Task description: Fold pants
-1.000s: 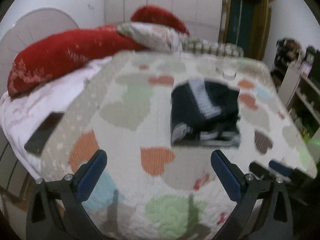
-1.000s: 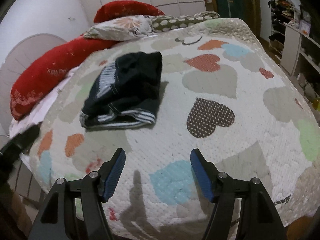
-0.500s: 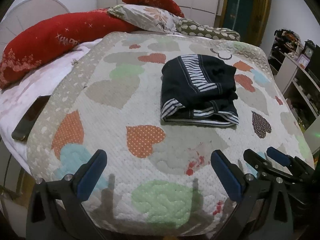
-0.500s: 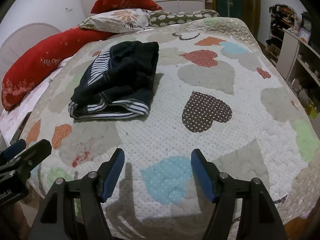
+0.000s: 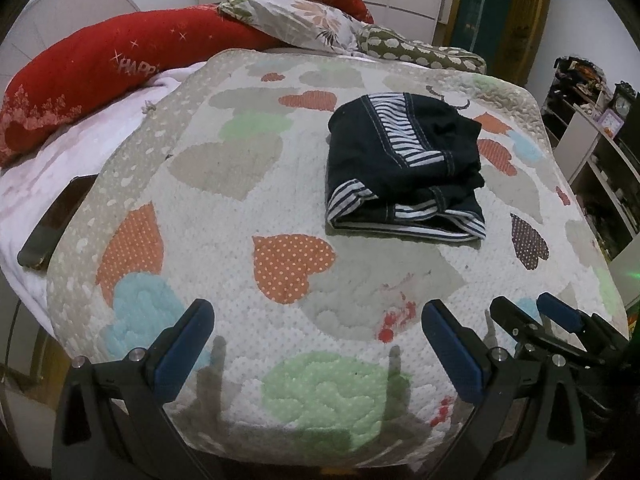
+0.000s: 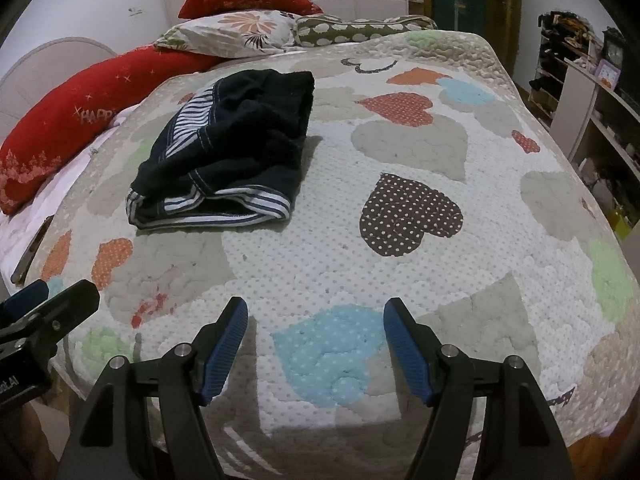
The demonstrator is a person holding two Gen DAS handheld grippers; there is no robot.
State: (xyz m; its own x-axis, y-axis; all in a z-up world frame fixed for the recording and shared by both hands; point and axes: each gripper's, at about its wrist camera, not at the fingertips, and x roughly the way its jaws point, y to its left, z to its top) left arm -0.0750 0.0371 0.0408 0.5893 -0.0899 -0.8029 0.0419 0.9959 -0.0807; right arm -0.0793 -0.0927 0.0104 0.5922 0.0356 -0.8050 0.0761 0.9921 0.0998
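The pants (image 5: 404,172), dark navy with striped white trim, are seen folded into a compact bundle lying on the heart-patterned quilt (image 5: 288,216) of the bed. In the left wrist view the bundle is placed right of centre, toward the far half of the quilt; in the right wrist view it is found left of centre (image 6: 228,148).

The left gripper (image 5: 318,354) is held above the near edge of the quilt, its blue-padded fingers (image 5: 182,352) spread wide with nothing between them. The right gripper (image 6: 316,352) is likewise held over the near edge, fingers (image 6: 224,350) spread wide and empty. Both grippers are kept well apart from the pants. The right gripper is also visible at the lower right of the left wrist view (image 5: 556,320), just beside the left one.

At the far side, a long red bolster (image 5: 100,76), a floral pillow (image 5: 296,20) and a green spotted pillow (image 5: 424,50) are noted. A dark flat object (image 5: 52,224) is seen at the left edge of the bed; its kind cannot be determined.
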